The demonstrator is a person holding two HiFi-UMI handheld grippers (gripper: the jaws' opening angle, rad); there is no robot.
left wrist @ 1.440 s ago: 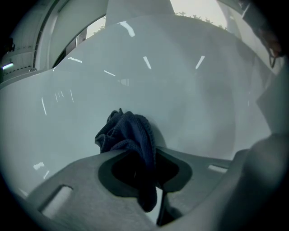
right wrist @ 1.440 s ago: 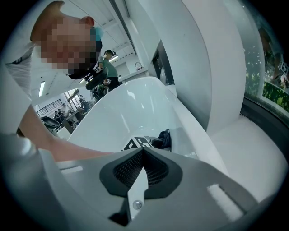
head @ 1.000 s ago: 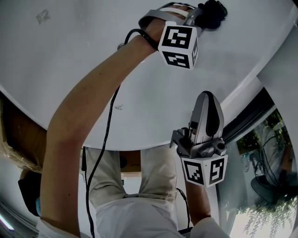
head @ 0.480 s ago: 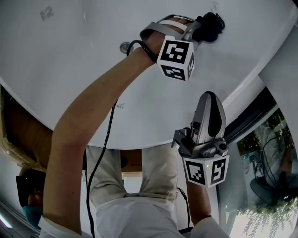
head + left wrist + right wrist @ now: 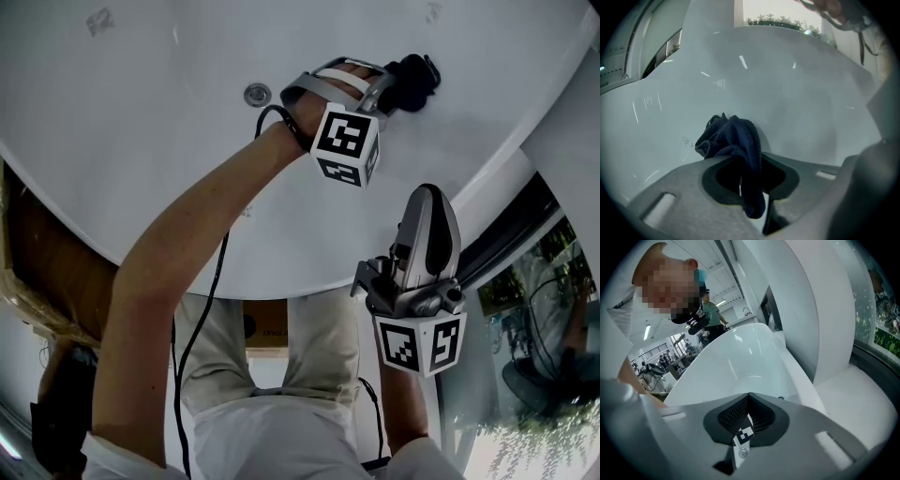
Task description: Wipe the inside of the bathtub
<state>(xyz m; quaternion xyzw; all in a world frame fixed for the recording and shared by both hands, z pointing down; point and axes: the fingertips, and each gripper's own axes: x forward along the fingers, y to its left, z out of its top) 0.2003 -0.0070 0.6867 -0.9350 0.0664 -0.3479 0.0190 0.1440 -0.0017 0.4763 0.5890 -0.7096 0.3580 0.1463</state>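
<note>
The white bathtub [image 5: 141, 169] fills the upper head view. My left gripper [image 5: 398, 82] reaches deep into it and is shut on a dark blue cloth [image 5: 415, 77], which is pressed against the tub's inner wall. In the left gripper view the cloth [image 5: 733, 138] bunches out ahead of the left gripper [image 5: 746, 161], with a strip hanging down between the jaws, and the tub wall [image 5: 797, 98] lies right behind it. My right gripper [image 5: 429, 195] hovers by the tub's near rim, shut and holding nothing. In its own view the right gripper [image 5: 749, 398] points along the tub rim [image 5: 740, 362].
A round metal drain [image 5: 256, 94] sits in the tub floor left of the left gripper. A black cable [image 5: 202, 309] hangs along the left arm. A brown box [image 5: 37, 253] lies at the left. A window with greenery [image 5: 534, 309] and a white wall [image 5: 567, 131] stand at right. A person [image 5: 710, 310] stands far off.
The left gripper has dragged the cloth across the tub wall toward the near side. The drain has come out from behind the arm. The right gripper has barely moved.
</note>
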